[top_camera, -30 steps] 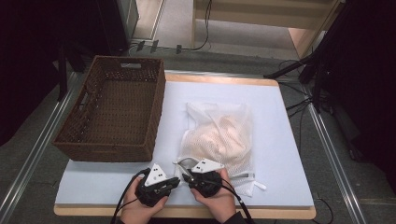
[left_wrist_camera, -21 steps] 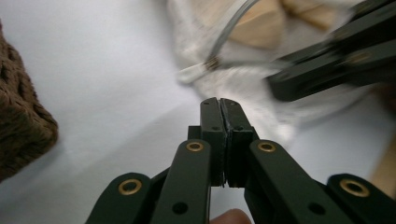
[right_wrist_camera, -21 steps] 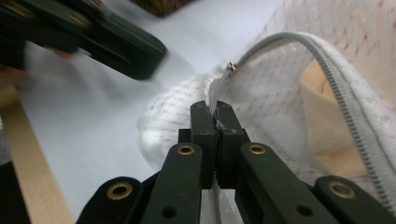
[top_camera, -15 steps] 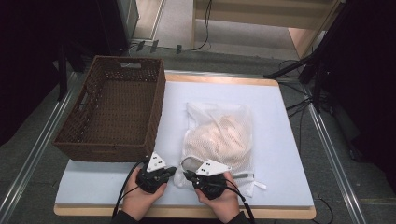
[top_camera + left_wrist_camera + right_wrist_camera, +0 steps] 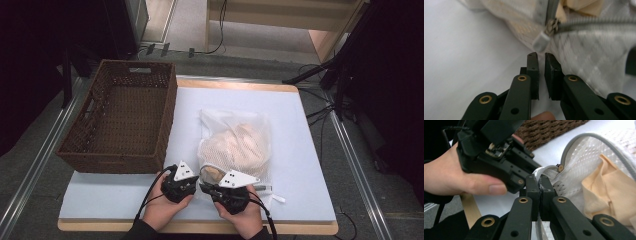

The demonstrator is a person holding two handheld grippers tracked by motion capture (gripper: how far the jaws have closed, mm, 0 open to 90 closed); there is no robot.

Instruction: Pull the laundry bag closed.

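A white mesh bag [image 5: 235, 142] holding peach cloth [image 5: 609, 192] lies on the white tabletop [image 5: 300, 125]; its grey zipper is partly undone at the near edge. My right gripper [image 5: 540, 181] is shut on the bag's white edge beside the zipper end, and it also appears from above [image 5: 206, 187]. My left gripper [image 5: 541, 58] sits just short of the silver zipper pull [image 5: 541, 42]. Its jaws have just been opening and stand a narrow gap apart with nothing between them. In the high view the left gripper [image 5: 196, 183] is close beside the right one.
A brown wicker basket [image 5: 125, 115] stands empty on the table's left side, close to the bag. The table's wooden front edge [image 5: 200, 227] runs just under both hands. Cables and stand legs [image 5: 325, 75] lie on the floor beyond the table.
The left gripper has shifted sideways along the front of the bag and now sits against its near-left corner. The right gripper has lifted the bag's edge slightly, and the mouth gapes more.
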